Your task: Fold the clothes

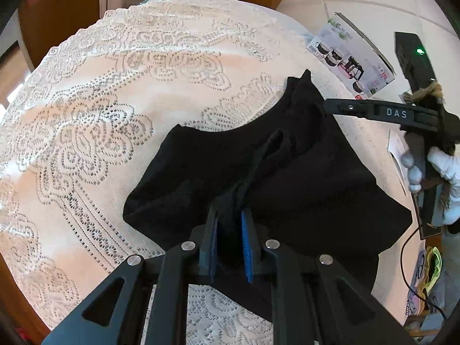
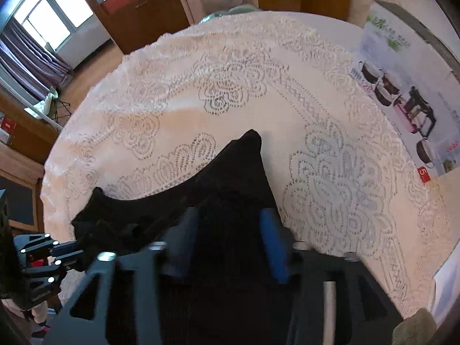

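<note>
While the black garment (image 1: 258,172) lies partly spread on the lace tablecloth (image 1: 100,115) covering the desk, the left gripper (image 1: 231,238) has its blue-padded fingers (image 1: 246,247) clenched on a bunched fold at the garment's near edge. The right gripper (image 2: 230,247) has fabric between its fingers (image 2: 273,247), which stand apart; whether they grip it cannot be told. A printed cookware box (image 2: 408,92) stands at the desk's right side.

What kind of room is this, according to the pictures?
Probably a dining or living room in a home. A round table wears a lace tablecloth, wooden cabinets line the wall, and a cookware box stands on the table near the black garment.
</note>
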